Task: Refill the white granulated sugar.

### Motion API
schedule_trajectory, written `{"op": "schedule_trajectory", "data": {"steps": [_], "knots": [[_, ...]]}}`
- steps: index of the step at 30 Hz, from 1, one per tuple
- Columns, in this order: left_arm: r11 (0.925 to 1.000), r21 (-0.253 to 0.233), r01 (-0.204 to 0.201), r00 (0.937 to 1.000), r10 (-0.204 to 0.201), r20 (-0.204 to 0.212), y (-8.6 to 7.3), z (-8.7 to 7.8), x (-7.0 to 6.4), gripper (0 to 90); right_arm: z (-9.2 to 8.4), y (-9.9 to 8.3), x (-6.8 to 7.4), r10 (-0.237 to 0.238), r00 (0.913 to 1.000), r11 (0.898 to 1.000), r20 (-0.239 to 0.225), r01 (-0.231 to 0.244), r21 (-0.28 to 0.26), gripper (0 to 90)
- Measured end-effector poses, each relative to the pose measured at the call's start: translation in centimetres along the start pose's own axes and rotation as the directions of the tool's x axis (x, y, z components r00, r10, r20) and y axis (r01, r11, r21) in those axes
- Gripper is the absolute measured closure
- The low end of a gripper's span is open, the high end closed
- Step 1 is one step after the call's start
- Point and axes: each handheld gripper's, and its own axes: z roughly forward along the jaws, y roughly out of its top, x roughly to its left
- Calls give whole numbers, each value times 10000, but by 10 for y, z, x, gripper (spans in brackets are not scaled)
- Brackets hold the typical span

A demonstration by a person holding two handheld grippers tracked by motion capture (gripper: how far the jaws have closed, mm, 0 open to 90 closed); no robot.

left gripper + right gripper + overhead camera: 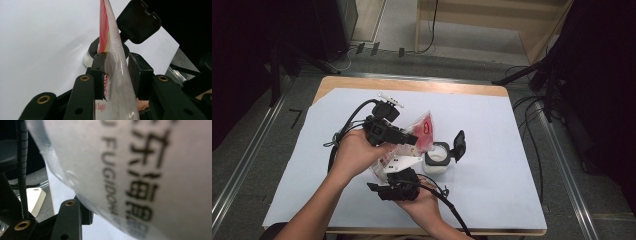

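L gripper [116, 75] jaws clamped on sugar bag [117, 82]; R gripper [398, 186] jaws' state unclear, bag close against cam.

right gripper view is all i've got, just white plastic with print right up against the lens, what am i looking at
observer: a clear bag with a red label, held tilted up off the table.
operator: anything near it
observer: a small white jar stands just beside it, its black flip lid swung open.
operator: other tool on the bag too
observer: yes, the left tool has the bag's upper part pinched between its pads.
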Motion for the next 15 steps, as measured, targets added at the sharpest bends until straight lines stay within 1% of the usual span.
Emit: {"op": "schedule_trajectory", "data": {"steps": [1, 2, 3, 4, 5, 6, 7, 9, 10, 11, 15], "knots": [[10000, 0, 0, 10000, 0, 0, 0, 0, 0, 681, 0, 0, 0, 0, 10000, 10000, 0, 0, 0, 547], [10000, 40, 55, 10000, -54, -10, 0, 1, 0, 681, 1, -1, 1, 38, 10000, 10000, -17, -38, 40, 547], [9999, 44, 145, 9999, -145, 54, 0, 2, 1, 683, 1, -2, 1, -21, 10000, 10000, -16, 22, 48, 547], [9996, 198, 188, 9998, -190, 115, -1, 4, 4, 684, 2, -3, 1, -90, 10000, 9999, 3, 90, 126, 547], [9996, 198, 188, 9998, -190, 115, -1, 4, 4, 685, 2, -3, 1, -90, 10000, 9999, 3, 90, 126, 547], [9992, 356, 158, 9998, -161, 85, -1, 7, 6, 686, 3, -5, 1, -126, 9999, 9998, -6, 126, 180, 549], [9992, 356, 158, 9998, -161, 85, -1, 7, 6, 686, 3, -6, 1, -88, 10000, 9998, 3, 88, 201, 550], [9984, 469, 302, 9995, -307, 116, -2, 11, 7, 687, 4, -6, 1, -73, 10000, 9997, -47, 74, 224, 551], [9982, 537, 259, 9996, -265, 109, -2, 12, 9, 687, 5, -8, 1, -55, 10000, 9997, -55, 57, 239, 553], [9978, 575, 316, 9994, -325, 152, -2, 13, 10, 687, 5, -8, 1, -14, 10000, 9997, -83, 16, 255, 555], [9977, 595, 323, 9994, -332, 137, -3, 14, 12, 700, 7, -11, 0, -20, 10000, 9995, -82, 22, 318, 555]]}}
